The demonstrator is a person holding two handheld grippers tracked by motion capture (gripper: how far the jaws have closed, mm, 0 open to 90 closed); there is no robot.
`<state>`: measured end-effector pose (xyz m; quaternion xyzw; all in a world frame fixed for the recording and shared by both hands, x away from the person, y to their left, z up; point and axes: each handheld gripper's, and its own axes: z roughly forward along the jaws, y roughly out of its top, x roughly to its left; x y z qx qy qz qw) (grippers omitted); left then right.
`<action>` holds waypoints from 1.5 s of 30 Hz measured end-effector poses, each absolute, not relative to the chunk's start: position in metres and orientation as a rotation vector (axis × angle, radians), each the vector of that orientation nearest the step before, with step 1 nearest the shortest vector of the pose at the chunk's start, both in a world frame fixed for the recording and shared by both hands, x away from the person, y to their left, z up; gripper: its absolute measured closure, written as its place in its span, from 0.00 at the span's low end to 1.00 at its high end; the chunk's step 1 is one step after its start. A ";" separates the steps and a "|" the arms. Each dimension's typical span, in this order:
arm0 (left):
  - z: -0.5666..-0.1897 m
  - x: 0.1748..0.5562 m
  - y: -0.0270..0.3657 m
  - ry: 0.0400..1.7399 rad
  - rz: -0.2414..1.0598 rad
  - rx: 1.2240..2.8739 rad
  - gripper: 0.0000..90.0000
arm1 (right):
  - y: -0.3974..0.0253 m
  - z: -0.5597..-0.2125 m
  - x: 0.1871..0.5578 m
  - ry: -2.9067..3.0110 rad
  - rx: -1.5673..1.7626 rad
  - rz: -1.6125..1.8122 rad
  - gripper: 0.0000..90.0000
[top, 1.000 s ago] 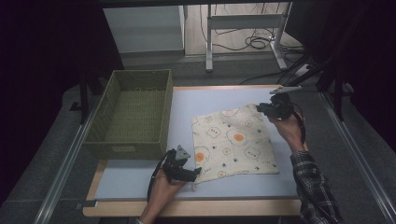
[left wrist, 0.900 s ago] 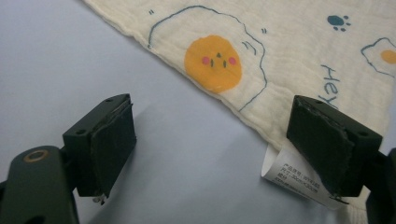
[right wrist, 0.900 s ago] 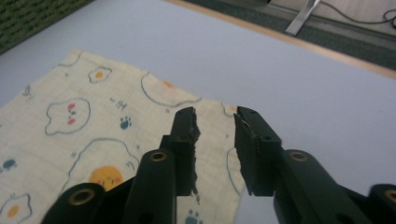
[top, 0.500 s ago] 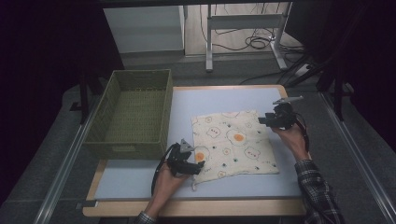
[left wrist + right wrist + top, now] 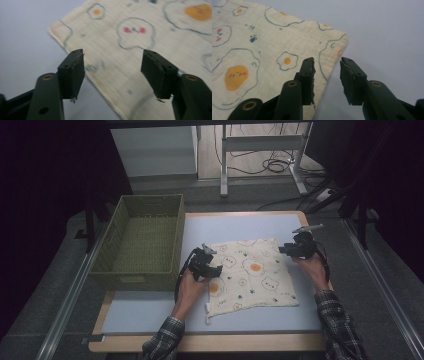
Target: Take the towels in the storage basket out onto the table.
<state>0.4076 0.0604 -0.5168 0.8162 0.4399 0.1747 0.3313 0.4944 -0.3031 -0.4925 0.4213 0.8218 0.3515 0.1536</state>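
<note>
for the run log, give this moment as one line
left gripper: open, over cloth left edge | right gripper: open, straddling right edge | basket: empty

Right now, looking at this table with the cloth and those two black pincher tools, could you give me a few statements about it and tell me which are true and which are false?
1. The cloth lies flat on the table. True.
2. The cloth is plain white. False: it is cream with fried-egg and face prints.
3. The left gripper is open above the cloth's edge. True.
4. The right gripper is clamped on the cloth. False: its jaws stand apart over the edge near a corner.
5. The green basket sits right of the cloth. False: it sits to its left.
</note>
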 end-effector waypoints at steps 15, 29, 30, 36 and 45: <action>-0.528 0.469 0.086 1.338 0.548 2.006 0.71 | -0.293 -0.509 0.531 2.308 1.206 1.023 0.85; -0.534 0.487 0.086 1.363 0.581 1.985 0.71 | -0.268 -0.517 0.551 2.308 1.186 0.952 0.85; -0.534 0.487 0.086 1.363 0.581 1.985 0.70 | -0.268 -0.517 0.551 2.308 1.186 0.952 0.85; -0.537 0.488 0.078 1.325 0.521 2.013 0.83 | -0.262 -0.517 0.548 2.329 1.170 0.911 1.00; -0.534 0.490 0.078 1.317 0.514 2.014 0.97 | -0.275 -0.510 0.547 2.280 1.234 0.947 1.00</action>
